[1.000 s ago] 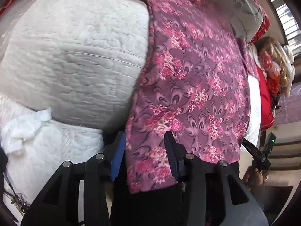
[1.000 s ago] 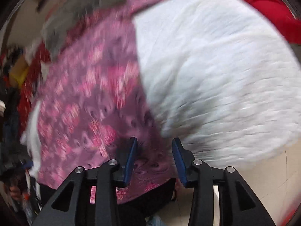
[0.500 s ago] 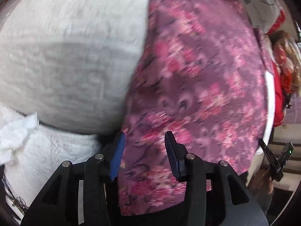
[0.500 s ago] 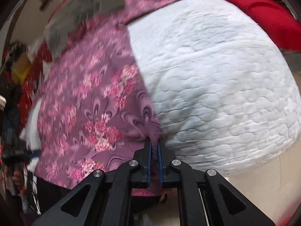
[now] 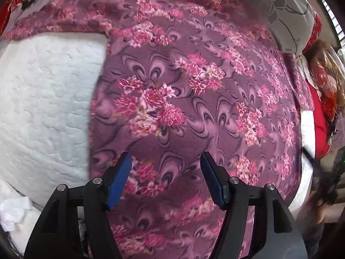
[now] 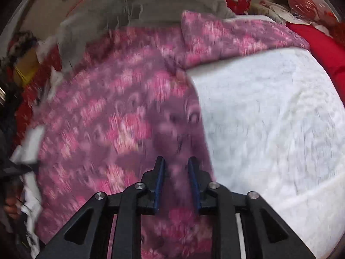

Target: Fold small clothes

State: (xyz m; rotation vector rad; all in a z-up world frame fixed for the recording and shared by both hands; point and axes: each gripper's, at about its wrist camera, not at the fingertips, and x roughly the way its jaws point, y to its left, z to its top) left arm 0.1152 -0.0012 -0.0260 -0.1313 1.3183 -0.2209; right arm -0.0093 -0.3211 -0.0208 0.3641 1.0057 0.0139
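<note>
A purple garment with pink flowers [image 5: 194, 99] lies spread flat on a white quilted bed [image 5: 43, 99], one sleeve stretched to the far left. My left gripper [image 5: 166, 172] is open wide and empty, just above the garment's near part. In the right wrist view the same garment [image 6: 112, 129] is blurred, with its other sleeve reaching right over the white quilt [image 6: 269, 129]. My right gripper [image 6: 175, 179] hovers over the garment's right edge with its jaws parted by a narrow gap and nothing between them.
A grey patterned pillow [image 5: 269, 6] lies beyond the garment. Red fabric [image 6: 323, 49] lies on the bed's far right. Crumpled white paper [image 5: 15, 213] sits at the lower left. A person with a device [image 5: 327, 185] stands at the right of the bed.
My right gripper was shut on the garment's edge half a second ago and has opened a little and let go. Both grippers have risen and moved forward over the garment. The left jaws have widened.
</note>
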